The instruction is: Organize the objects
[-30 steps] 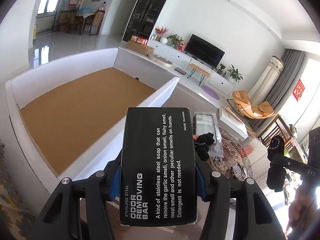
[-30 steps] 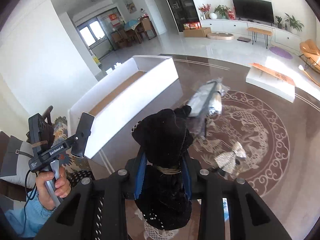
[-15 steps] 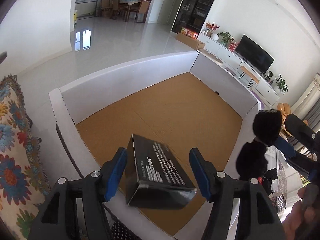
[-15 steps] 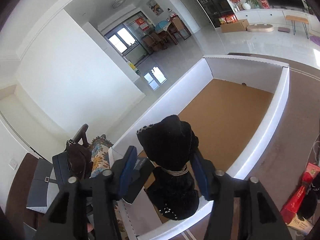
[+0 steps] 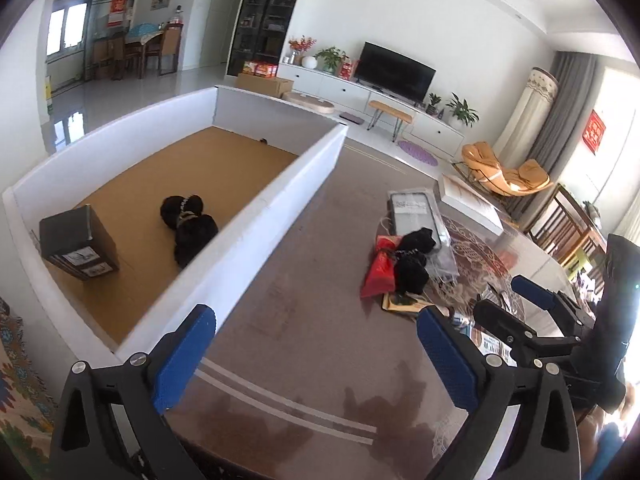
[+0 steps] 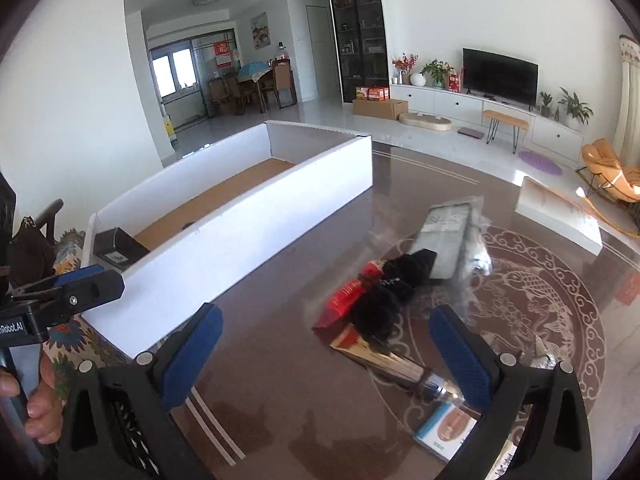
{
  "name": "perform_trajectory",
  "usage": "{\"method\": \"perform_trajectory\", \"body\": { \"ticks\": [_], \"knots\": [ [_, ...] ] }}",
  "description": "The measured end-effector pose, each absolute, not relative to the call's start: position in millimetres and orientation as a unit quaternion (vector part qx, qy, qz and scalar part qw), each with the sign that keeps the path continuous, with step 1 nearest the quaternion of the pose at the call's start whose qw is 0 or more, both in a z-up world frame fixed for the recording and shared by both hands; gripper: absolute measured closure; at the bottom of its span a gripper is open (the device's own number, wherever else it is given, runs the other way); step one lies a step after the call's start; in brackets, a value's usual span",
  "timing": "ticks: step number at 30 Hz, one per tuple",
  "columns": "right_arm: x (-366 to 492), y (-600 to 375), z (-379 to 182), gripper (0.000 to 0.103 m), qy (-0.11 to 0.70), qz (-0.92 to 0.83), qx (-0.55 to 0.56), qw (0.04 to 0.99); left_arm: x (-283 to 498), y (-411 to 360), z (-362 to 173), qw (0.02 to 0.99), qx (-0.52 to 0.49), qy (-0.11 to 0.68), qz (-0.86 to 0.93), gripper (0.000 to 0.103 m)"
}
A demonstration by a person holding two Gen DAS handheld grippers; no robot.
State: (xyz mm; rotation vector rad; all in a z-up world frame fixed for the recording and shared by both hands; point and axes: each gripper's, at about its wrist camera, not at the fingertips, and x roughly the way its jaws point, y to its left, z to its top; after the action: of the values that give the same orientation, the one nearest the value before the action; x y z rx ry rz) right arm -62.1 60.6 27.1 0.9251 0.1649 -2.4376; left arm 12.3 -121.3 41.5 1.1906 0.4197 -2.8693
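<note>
A white box with a brown cardboard floor (image 5: 280, 196) (image 6: 224, 220) stands on the dark table. Inside it lie a black carton (image 5: 78, 242) (image 6: 118, 246) and a black plush pouch (image 5: 188, 226). My left gripper (image 5: 316, 352) is open and empty above the table, right of the box. My right gripper (image 6: 326, 352) is open and empty over the table. A pile on the table holds another black pouch (image 5: 412, 258) (image 6: 386, 292), a red packet (image 5: 378, 268) (image 6: 348, 294) and a clear-wrapped flat pack (image 5: 416, 214) (image 6: 452, 236).
A gold flat box (image 6: 378, 354) and a small blue-and-white carton (image 6: 446, 432) lie near my right gripper. A white flat box (image 5: 470, 202) (image 6: 560, 212) sits at the table's far side. A patterned cloth (image 5: 20, 392) covers the seat at the left.
Both grippers let go of their loads into the box and drew back over the table. The black carton and the black pouch now lie on the box floor.
</note>
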Motion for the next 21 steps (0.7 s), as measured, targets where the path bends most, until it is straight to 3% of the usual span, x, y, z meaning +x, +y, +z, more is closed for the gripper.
{"method": "perform_trajectory", "body": {
  "ticks": [4,9,21],
  "knots": [
    [-24.9,156.3,-8.8,0.0,0.109,-0.908,0.365,0.174,-8.2,-61.0,-0.2,-0.009,0.44,0.08,-0.894,0.0],
    [12.8,227.8,-53.4,0.0,0.128,-0.894,0.42,0.093,-29.5,-35.6,-26.9,-0.008,0.479,0.067,-0.875,0.0],
    [0.3,227.3,-69.2,0.0,0.082,-0.885,0.451,0.079,-59.3,-36.7,-55.4,0.025,0.496,0.076,-0.865,0.0]
  ]
}}
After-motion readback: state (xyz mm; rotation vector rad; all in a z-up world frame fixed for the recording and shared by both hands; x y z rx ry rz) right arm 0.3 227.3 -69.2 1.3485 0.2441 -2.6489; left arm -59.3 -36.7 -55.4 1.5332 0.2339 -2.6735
